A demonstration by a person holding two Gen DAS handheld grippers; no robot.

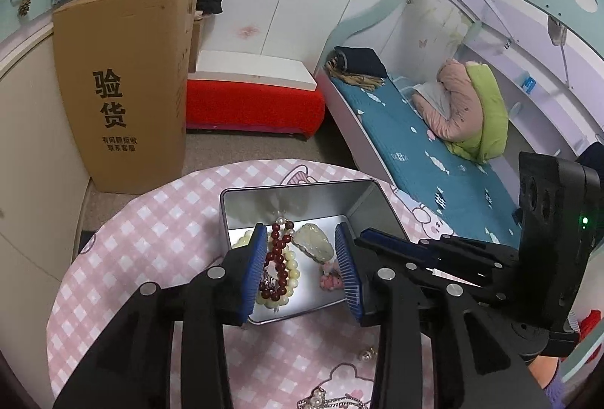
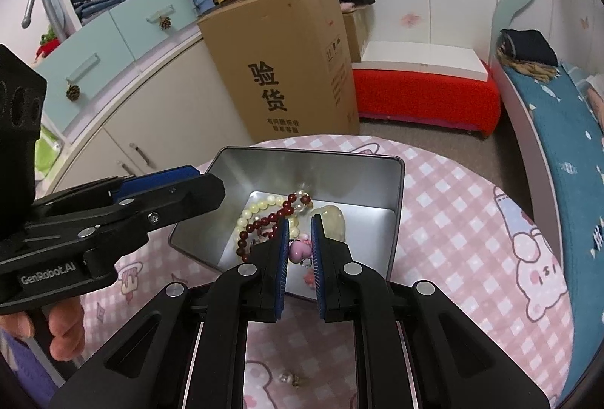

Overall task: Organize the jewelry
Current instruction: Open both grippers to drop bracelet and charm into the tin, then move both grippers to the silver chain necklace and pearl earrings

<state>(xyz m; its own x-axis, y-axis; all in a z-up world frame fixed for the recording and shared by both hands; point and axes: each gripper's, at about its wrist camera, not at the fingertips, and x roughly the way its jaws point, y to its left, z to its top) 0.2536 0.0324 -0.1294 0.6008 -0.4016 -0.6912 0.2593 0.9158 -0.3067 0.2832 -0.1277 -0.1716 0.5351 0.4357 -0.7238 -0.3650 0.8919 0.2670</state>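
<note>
An open silver tin (image 1: 302, 192) (image 2: 321, 178) sits on the pink checked table. Inside lie a dark red bead bracelet (image 1: 278, 250) (image 2: 264, 220), a cream bead bracelet (image 1: 291, 263) (image 2: 256, 207) and a pale jade pendant (image 1: 313, 243) (image 2: 336, 220). Over the tin, my left gripper (image 1: 301, 227) (image 2: 209, 180) is open; the red bracelet lies beneath its fingers, beside the left pad, and neither pad presses on it. My right gripper (image 2: 300, 220) (image 1: 364, 235) is shut on a small pink charm (image 2: 298, 250) above the tin's near edge.
A small earring (image 1: 368, 354) (image 2: 288, 378) and a pearl chain (image 1: 324, 399) lie on the table near me. Beyond the table stand a tall cardboard box (image 1: 124, 88), a red bench (image 1: 256, 103) and a bed (image 1: 434, 152).
</note>
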